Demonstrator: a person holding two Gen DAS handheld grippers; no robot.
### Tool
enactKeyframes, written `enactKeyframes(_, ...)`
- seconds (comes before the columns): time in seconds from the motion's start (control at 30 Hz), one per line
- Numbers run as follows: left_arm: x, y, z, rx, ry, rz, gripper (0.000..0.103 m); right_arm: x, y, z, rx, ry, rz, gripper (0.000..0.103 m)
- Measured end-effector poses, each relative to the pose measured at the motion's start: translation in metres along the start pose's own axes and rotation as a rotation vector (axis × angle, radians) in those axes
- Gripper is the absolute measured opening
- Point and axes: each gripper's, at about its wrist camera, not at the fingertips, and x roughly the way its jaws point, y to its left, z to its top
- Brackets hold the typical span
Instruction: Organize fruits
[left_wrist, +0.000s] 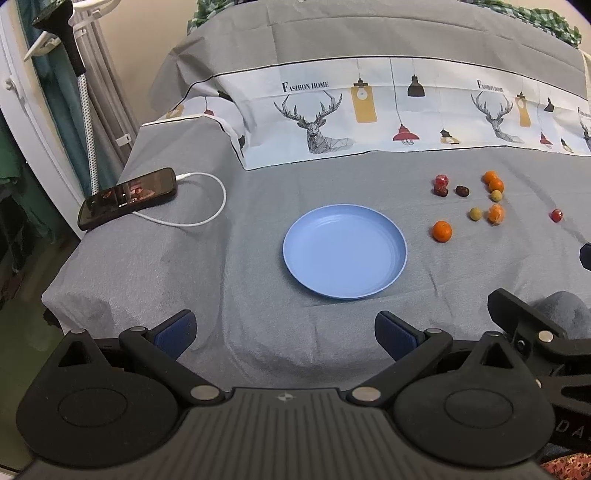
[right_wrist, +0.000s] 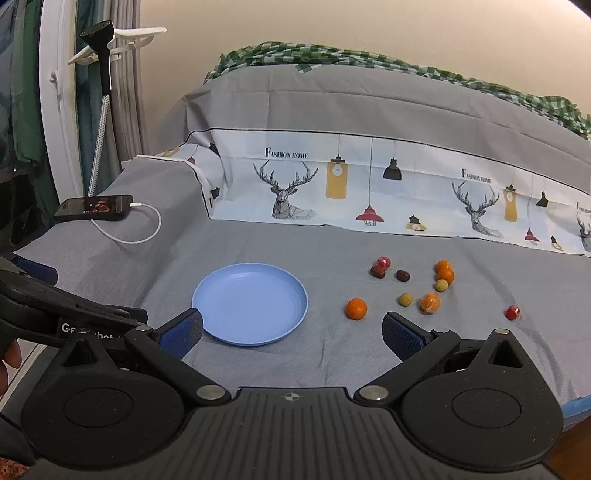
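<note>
An empty blue plate (left_wrist: 345, 251) (right_wrist: 250, 303) lies on the grey cloth. Right of it are scattered small fruits: an orange (left_wrist: 441, 231) (right_wrist: 356, 308) nearest the plate, several more oranges (left_wrist: 495, 214) (right_wrist: 430, 302), two greenish-yellow fruits (left_wrist: 475, 213) (right_wrist: 405, 299), dark red ones (left_wrist: 462, 190) (right_wrist: 403, 275) and a lone red one (left_wrist: 556, 215) (right_wrist: 512, 312) far right. My left gripper (left_wrist: 285, 334) is open and empty, short of the plate's near edge. My right gripper (right_wrist: 291, 332) is open and empty too, its left finger beside the plate's near rim. The left gripper's body (right_wrist: 55, 310) shows at the right wrist view's left.
A black phone (left_wrist: 127, 197) (right_wrist: 94, 207) with a white charging cable (left_wrist: 207, 214) lies at the left on the cloth. A printed sheet with deer and lamps (left_wrist: 369, 122) rises behind the fruits. A stand with a braided pole (left_wrist: 86, 122) is at the far left.
</note>
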Motion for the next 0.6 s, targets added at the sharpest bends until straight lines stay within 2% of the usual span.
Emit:
enactKeyframes(0.2,-0.002,-0.001,-0.001,-0.008,0.010,-0.005,0.103,-0.008,0.001,-0.002,0.010,-0.023,-0.006,0.102)
enactKeyframes(0.33,-0.002,0.002,0.002,-0.020,0.014,-0.001,0.103,-0.016,0.008,0.000,-0.007,-0.110,-0.001,0.102)
enactKeyframes(0.47,-0.004,0.002,0.002,-0.021,0.007,0.001,0.103,-0.015,0.007,0.000,-0.005,-0.059,0.007,0.102)
enactKeyframes(0.6,-0.004,0.003,0.002,-0.024,0.006,-0.001,0.103,-0.014,0.007,0.001,-0.012,-0.063,-0.004,0.102)
